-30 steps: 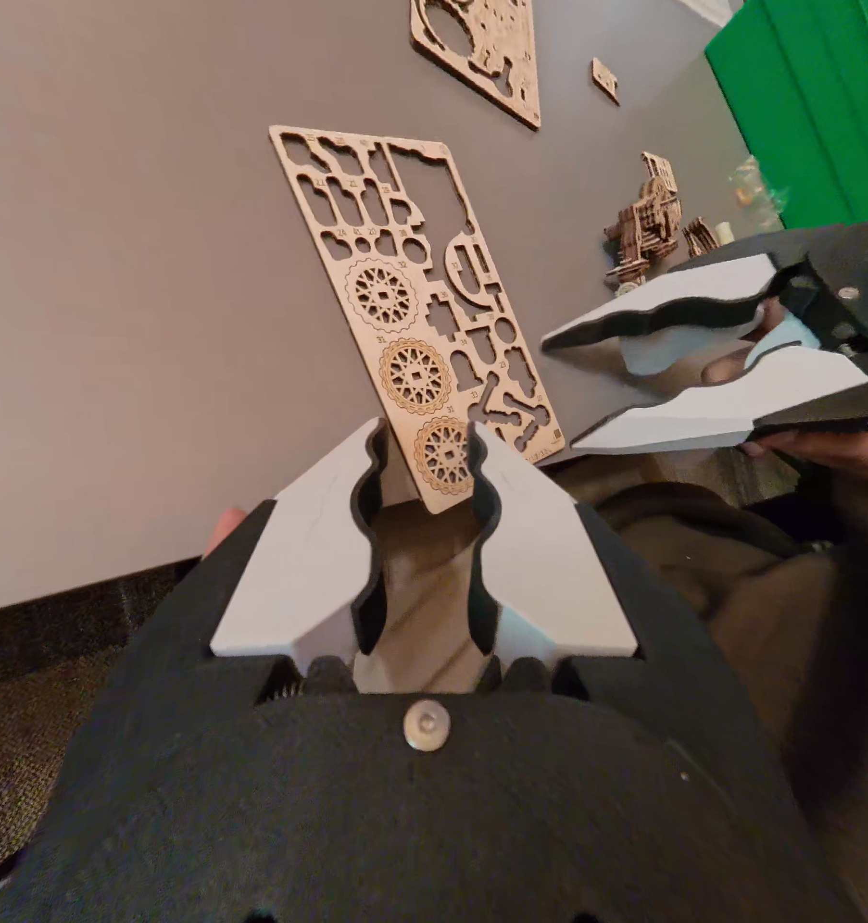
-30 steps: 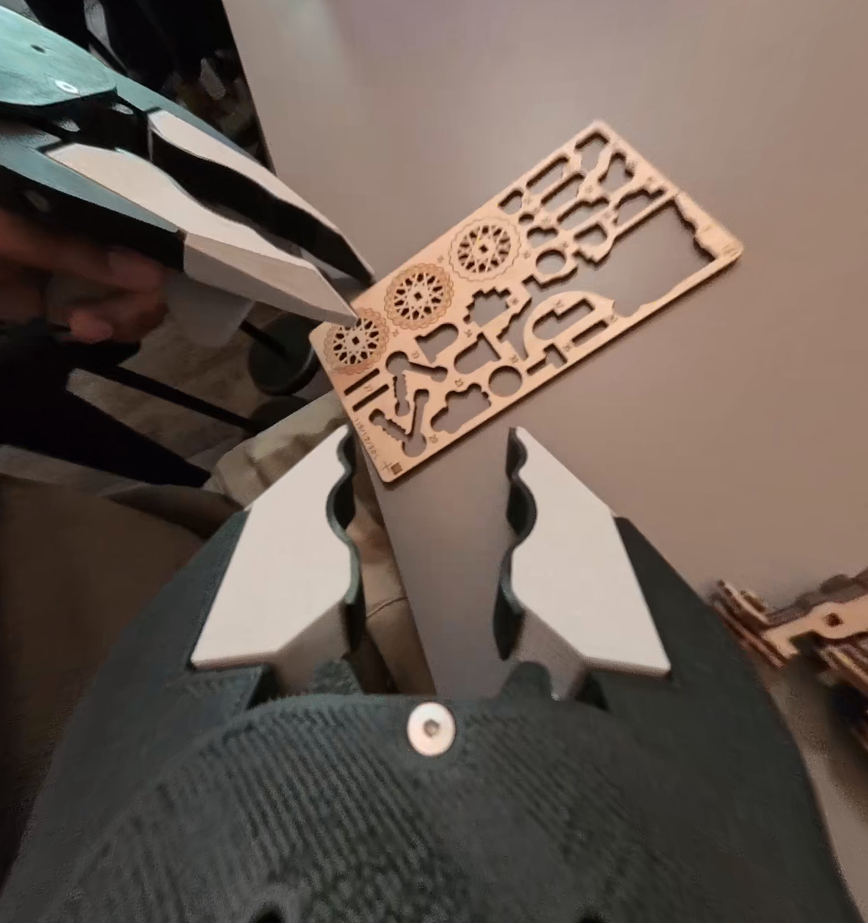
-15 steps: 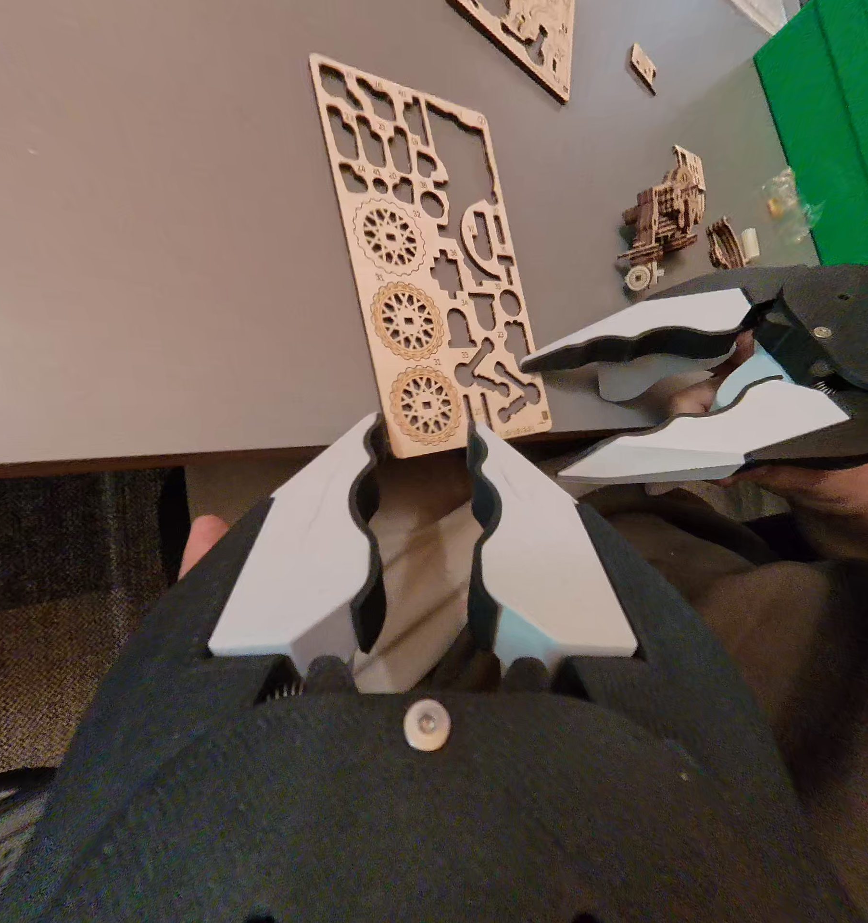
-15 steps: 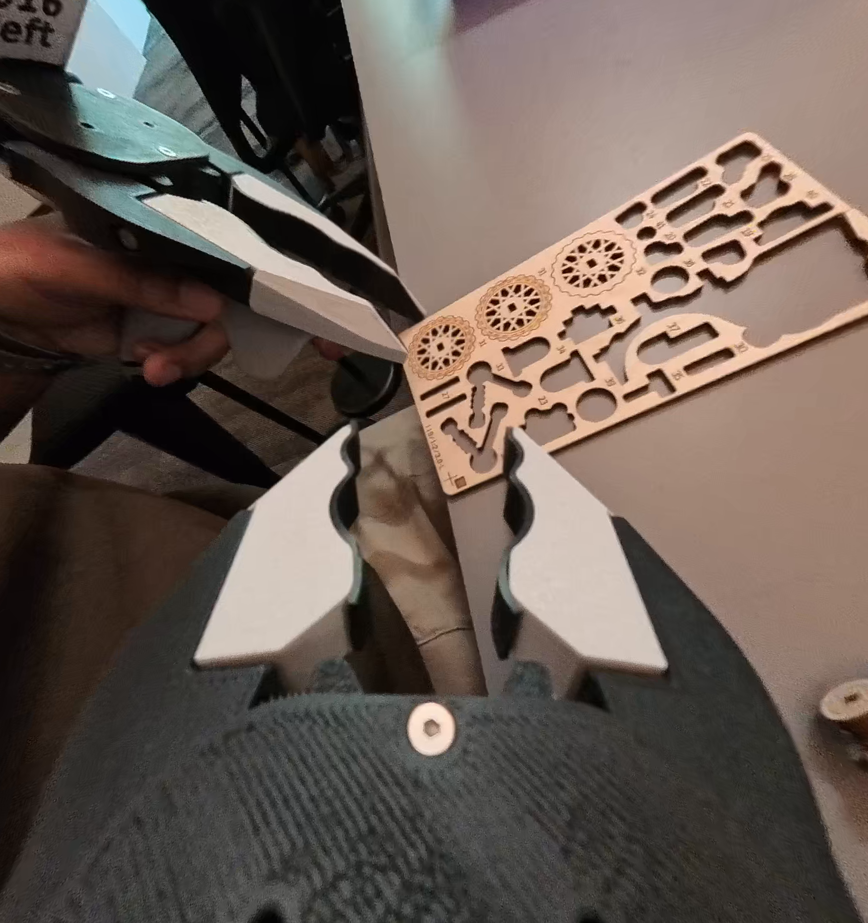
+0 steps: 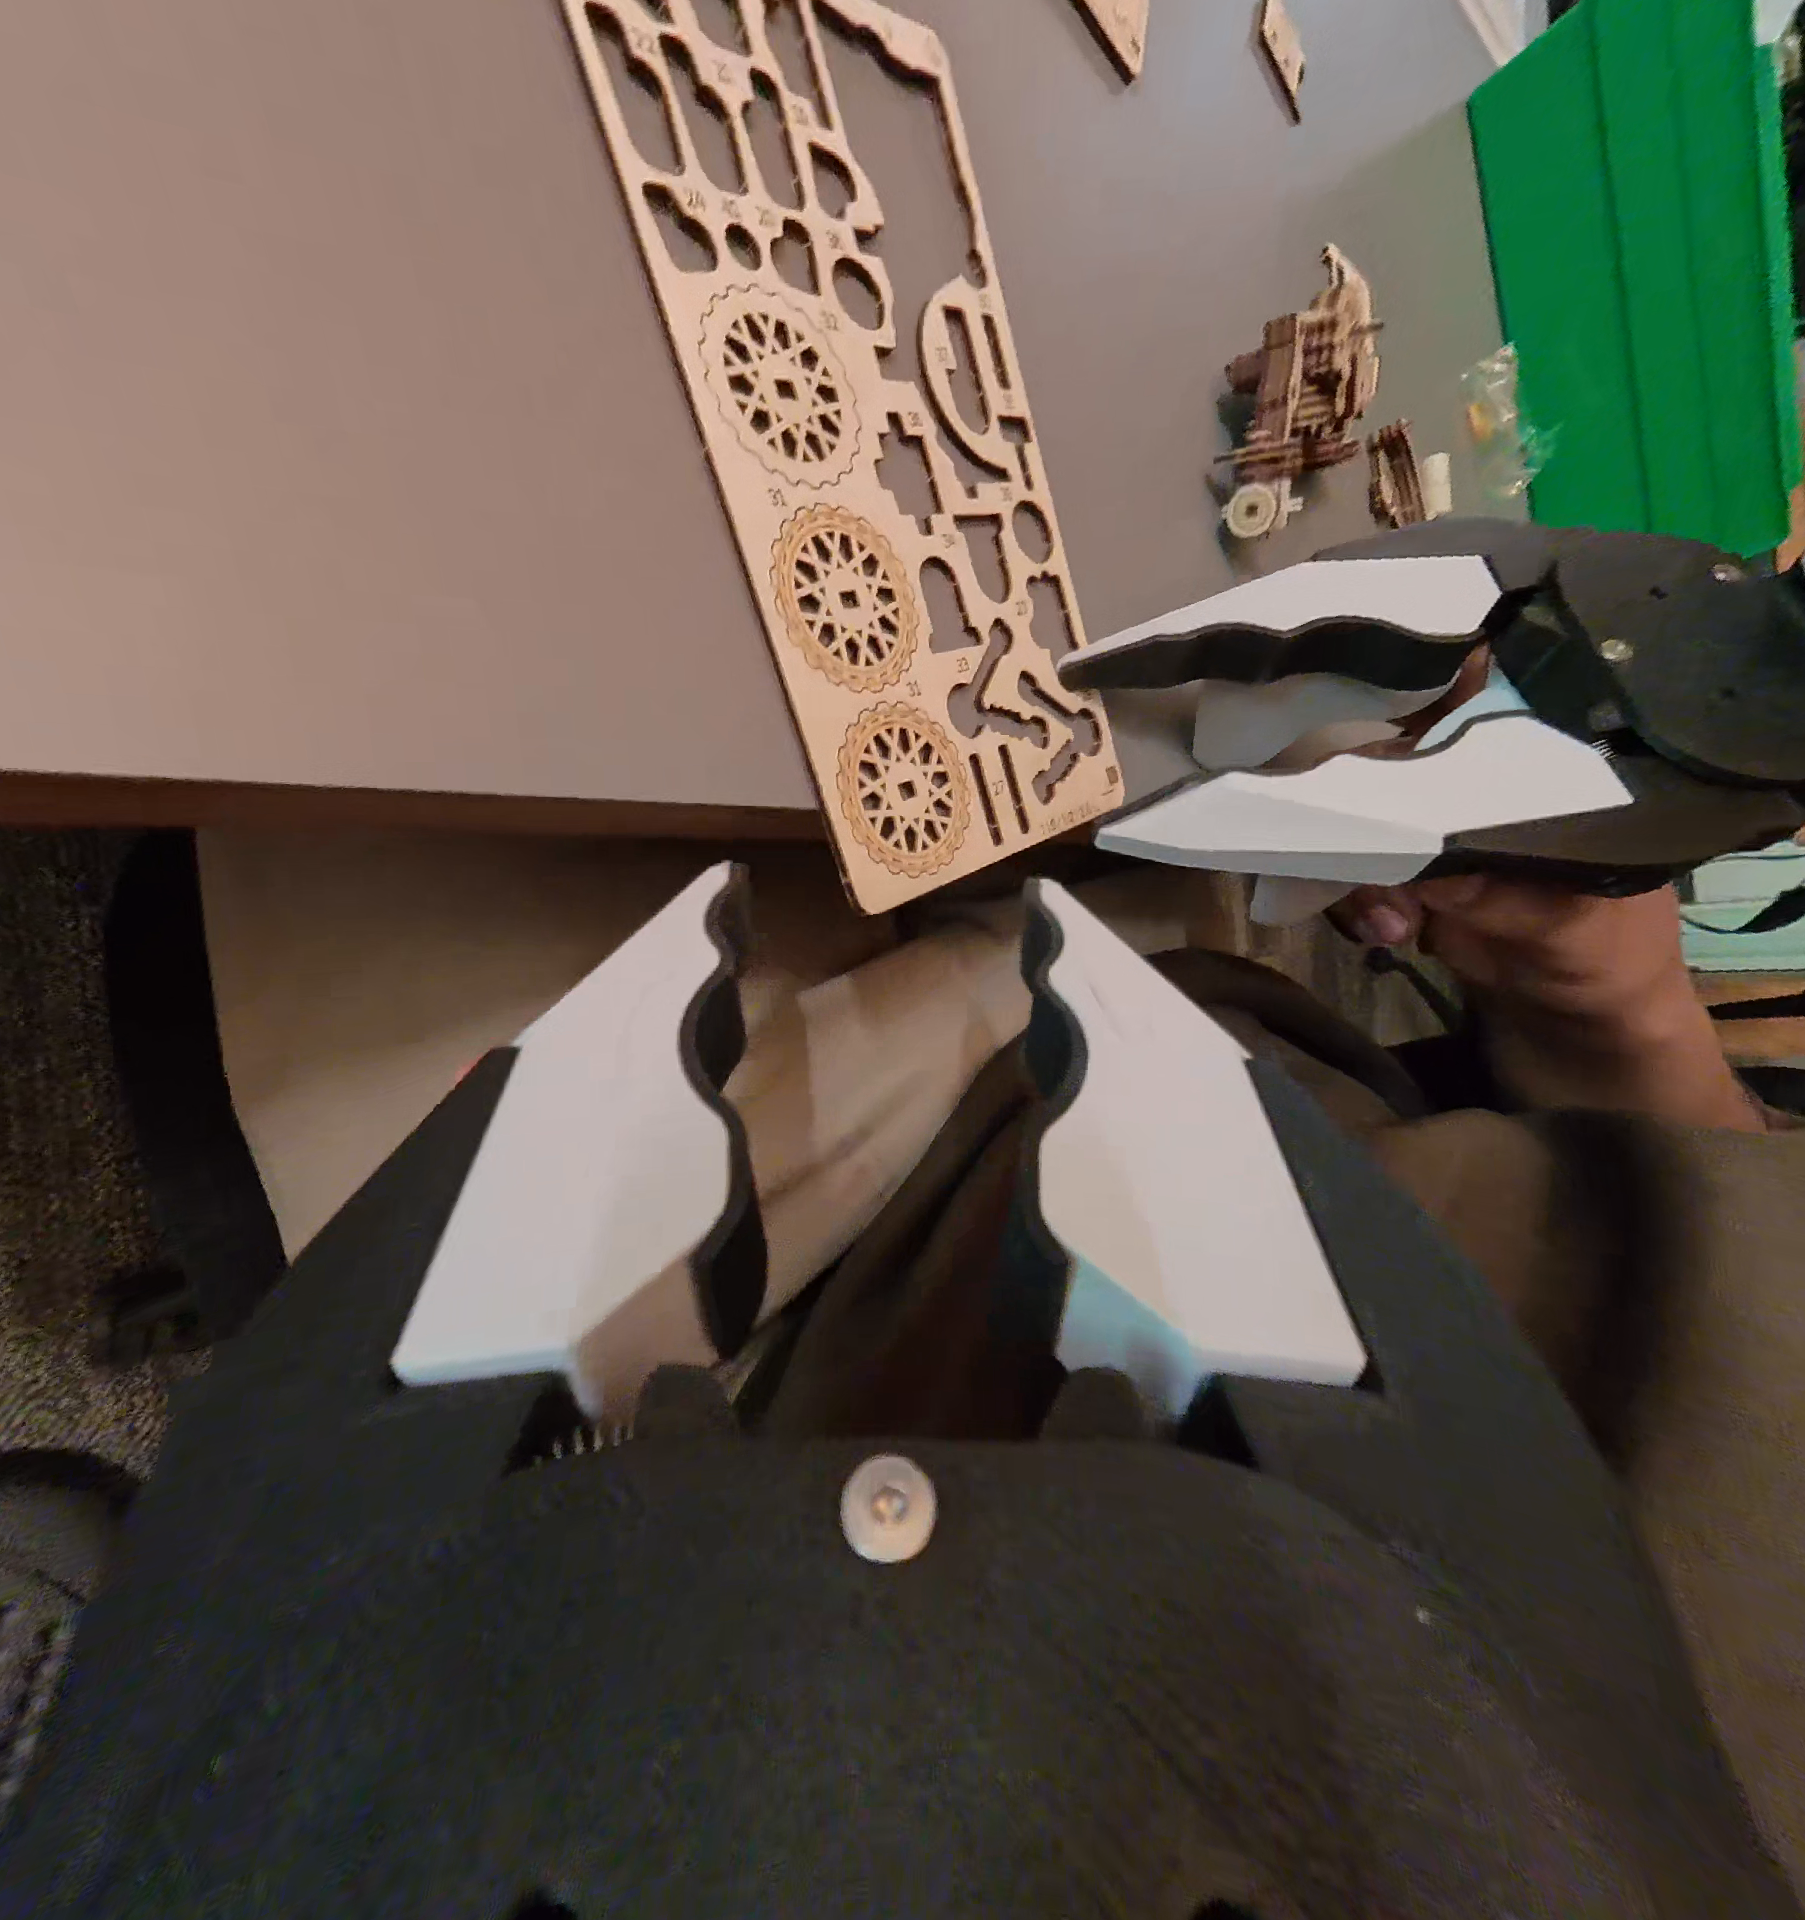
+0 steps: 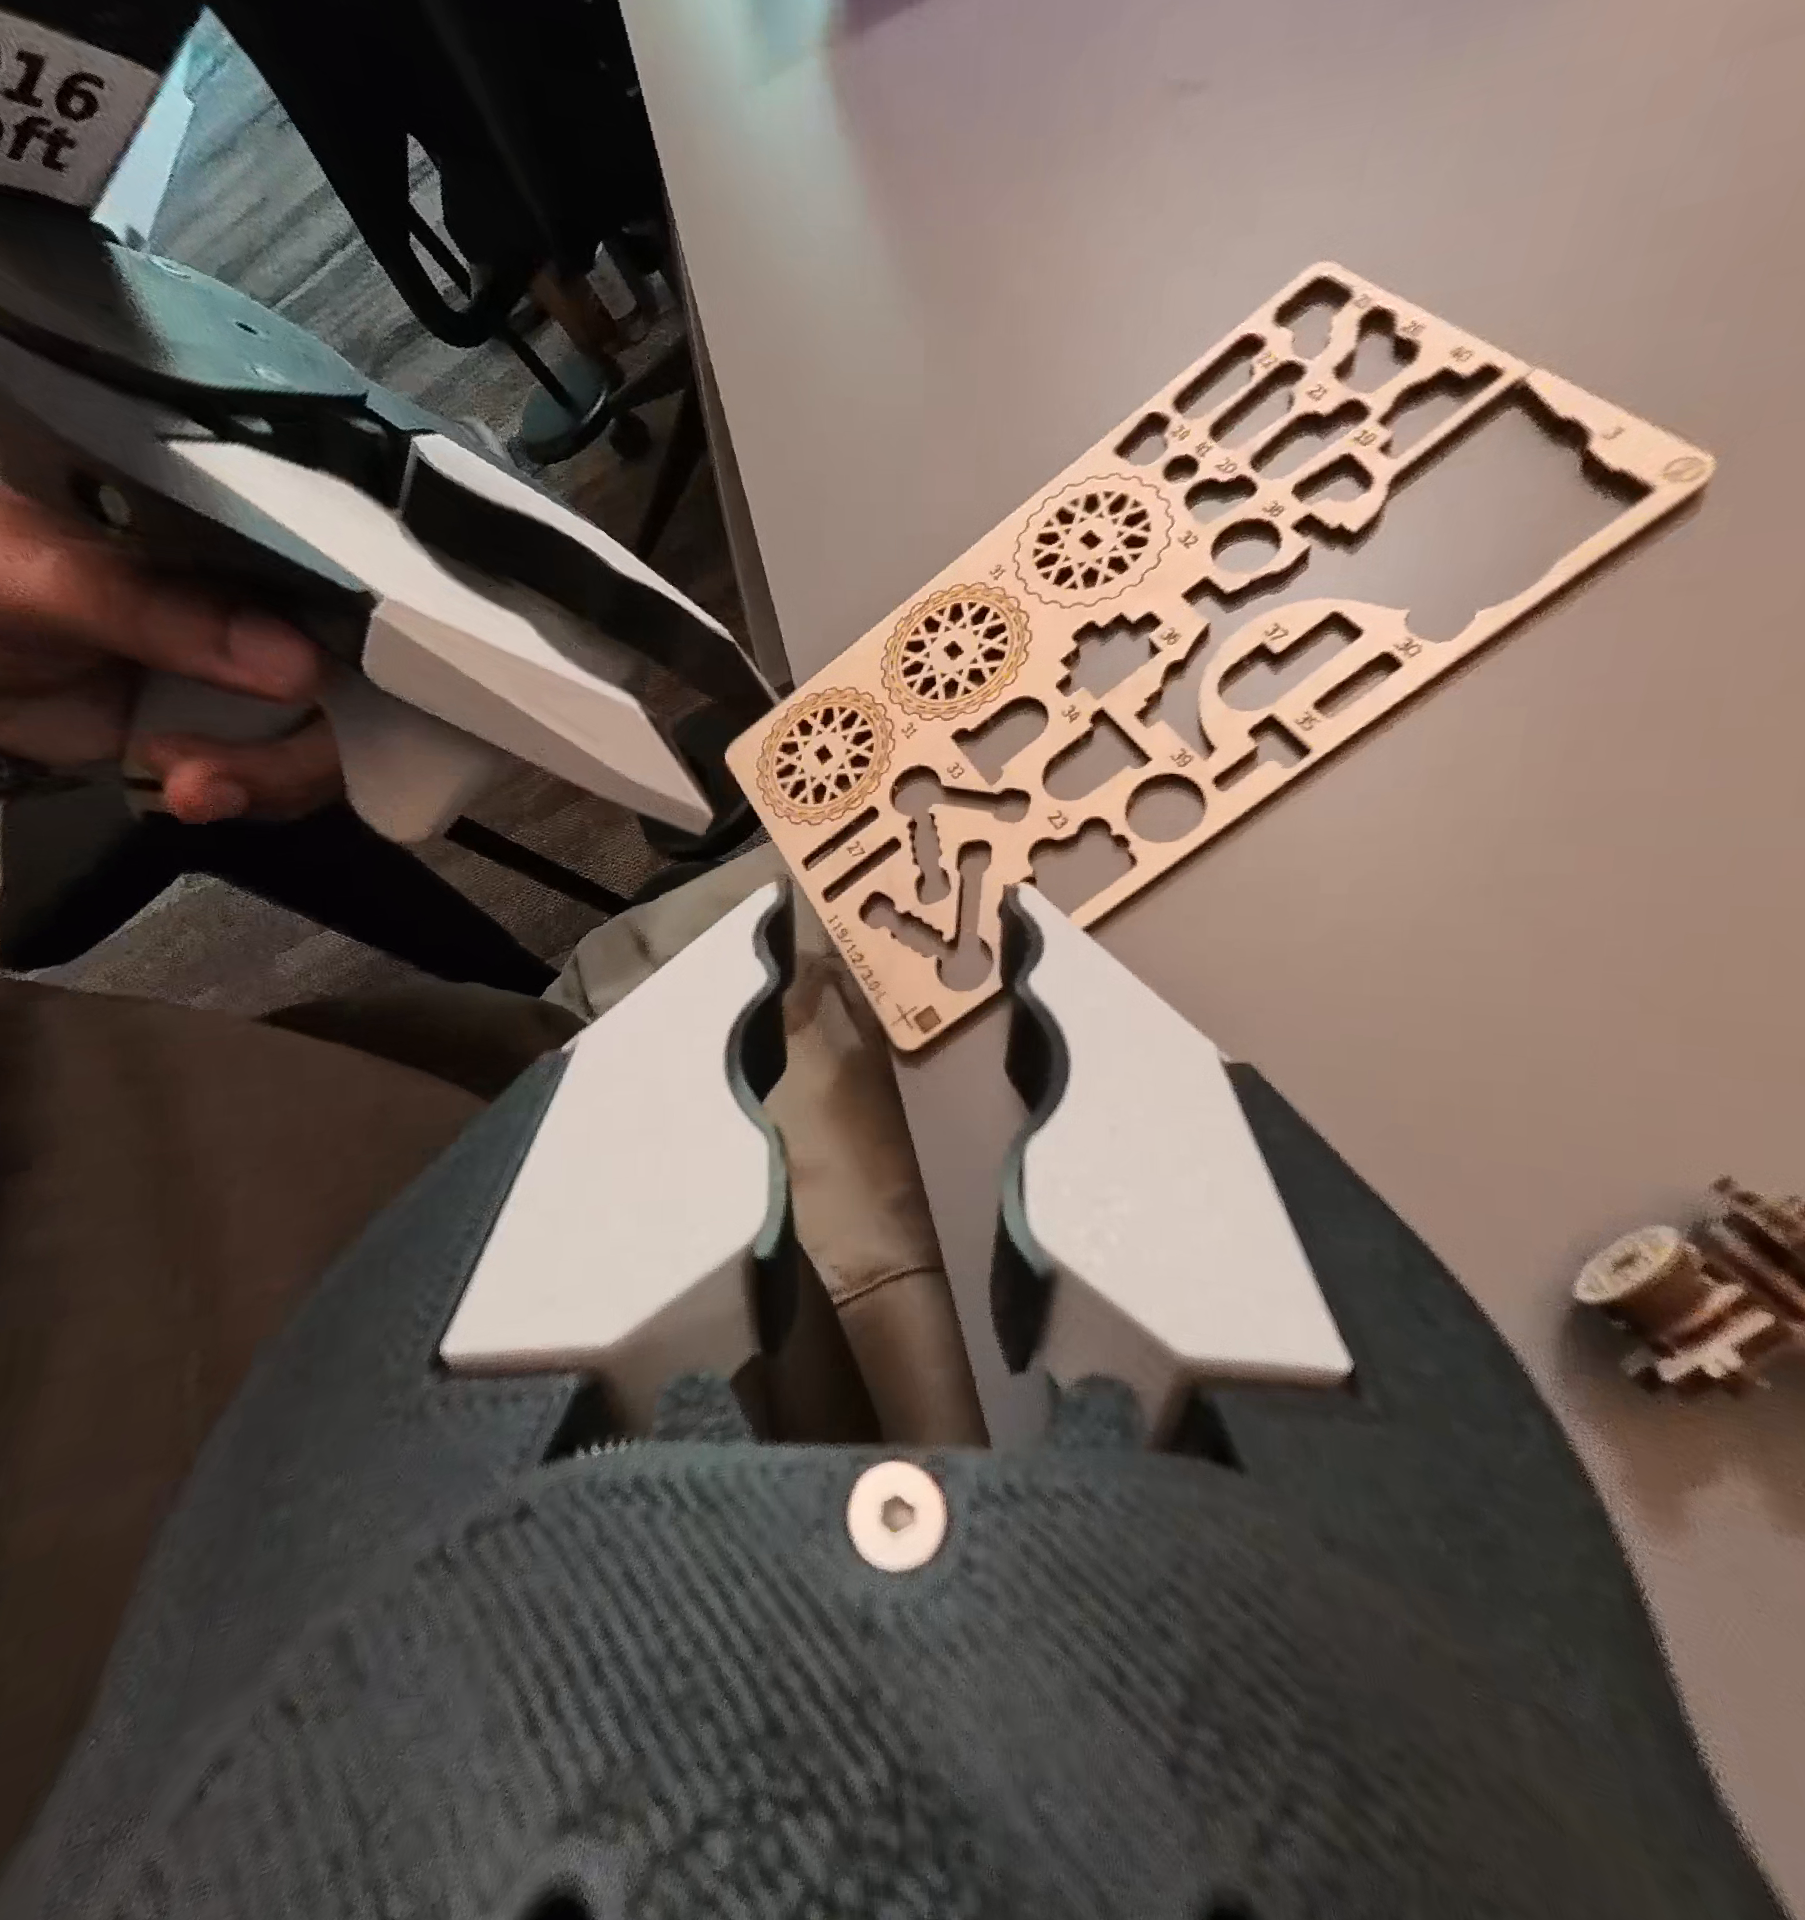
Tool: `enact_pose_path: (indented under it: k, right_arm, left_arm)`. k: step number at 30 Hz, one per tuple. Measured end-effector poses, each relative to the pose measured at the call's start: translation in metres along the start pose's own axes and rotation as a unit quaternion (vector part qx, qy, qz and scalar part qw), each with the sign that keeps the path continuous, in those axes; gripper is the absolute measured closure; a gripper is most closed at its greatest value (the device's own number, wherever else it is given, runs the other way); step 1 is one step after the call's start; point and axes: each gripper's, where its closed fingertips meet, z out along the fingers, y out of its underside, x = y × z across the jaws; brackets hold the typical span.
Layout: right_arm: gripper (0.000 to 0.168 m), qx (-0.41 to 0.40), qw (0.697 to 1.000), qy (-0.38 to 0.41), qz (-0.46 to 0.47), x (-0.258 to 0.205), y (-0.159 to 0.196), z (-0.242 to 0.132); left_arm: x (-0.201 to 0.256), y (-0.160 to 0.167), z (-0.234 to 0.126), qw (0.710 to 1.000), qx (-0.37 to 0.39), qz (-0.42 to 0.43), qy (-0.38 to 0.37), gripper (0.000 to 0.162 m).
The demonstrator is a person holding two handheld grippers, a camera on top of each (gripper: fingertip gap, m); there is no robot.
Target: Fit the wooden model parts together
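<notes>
A thin wooden parts sheet [image 5: 929,717] with three gear wheels [image 5: 846,613] lies on the grey table [image 5: 306,468], its near corner hanging over the front edge. My left gripper [image 5: 877,888] is open just below that corner, and neither pad touches the wood. My right gripper [image 6: 900,896] is open around the sheet's [image 6: 1184,545] other near corner. In the left wrist view the right gripper [image 5: 1085,753] has one finger above the sheet and one below, with a gap to both. The left gripper [image 6: 737,764] also shows in the right wrist view, beside the end gear wheel.
A partly built wooden model [image 5: 1303,405] stands to the right on the table and also shows in the right wrist view [image 6: 1708,1288]. Another cut sheet [image 5: 1116,31] lies at the far edge. A green panel [image 5: 1625,260] stands at the right. Chair legs [image 6: 565,312] are below the table's left side.
My left jaws have opened wider and drawn back from the sheet's corner. My right jaws have narrowed and moved in around the sheet's other near corner. The sheet now lies flatter.
</notes>
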Motion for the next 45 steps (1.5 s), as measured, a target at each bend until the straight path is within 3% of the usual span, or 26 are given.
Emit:
enact_pose_path:
  k: [5, 10, 16, 22, 28, 31, 34, 37, 42, 45]
  right_arm:
    - [0.132, -0.003, 1.0, -0.01, 0.007, -0.002, 0.003, -0.002]
    - [0.135, 0.001, 1.0, 0.002, 0.002, 0.005, 0.002, -0.004]
    - [0.133, 0.02, 0.997, -0.053, 0.046, -0.001, -0.004, -0.007]
    - [0.128, 0.119, 0.987, -0.081, 0.074, 0.003, -0.038, -0.026]
    - [0.105, 0.268, 0.959, 0.007, 0.088, 0.046, -0.078, -0.08]
    - [0.104, 0.31, 0.944, -0.042, 0.109, 0.046, -0.09, -0.105]
    - [0.121, 0.319, 0.936, -0.078, 0.129, 0.046, -0.092, -0.118]
    - [0.162, 0.346, 0.926, -0.068, 0.136, 0.061, -0.09, -0.141]
    - [0.167, 0.33, 0.934, -0.047, 0.128, 0.068, -0.078, -0.152]
    - [0.167, 0.326, 0.932, -0.058, 0.146, 0.063, -0.071, -0.144]
  left_arm:
    - [0.002, 0.009, 0.011, 0.999, -0.027, 0.032, -0.012, 0.109]
    - [0.011, 0.002, 0.013, 1.0, -0.002, 0.002, 0.03, 0.14]
    - [0.031, -0.016, -0.005, 0.99, 0.06, -0.058, 0.114, 0.158]
    - [0.043, -0.046, -0.02, 0.976, 0.144, -0.036, 0.159, 0.161]
    - [0.073, -0.086, -0.027, 0.953, 0.215, 0.005, 0.211, 0.161]
    - [0.101, -0.094, -0.016, 0.943, 0.204, 0.052, 0.257, 0.161]
    - [0.129, -0.098, 0.003, 0.932, 0.189, 0.096, 0.295, 0.161]
    - [0.137, -0.104, 0.028, 0.928, 0.172, 0.144, 0.297, 0.157]
    - [0.141, -0.121, 0.051, 0.922, 0.148, 0.196, 0.3, 0.127]
    - [0.143, -0.132, 0.053, 0.915, 0.162, 0.196, 0.312, 0.124]
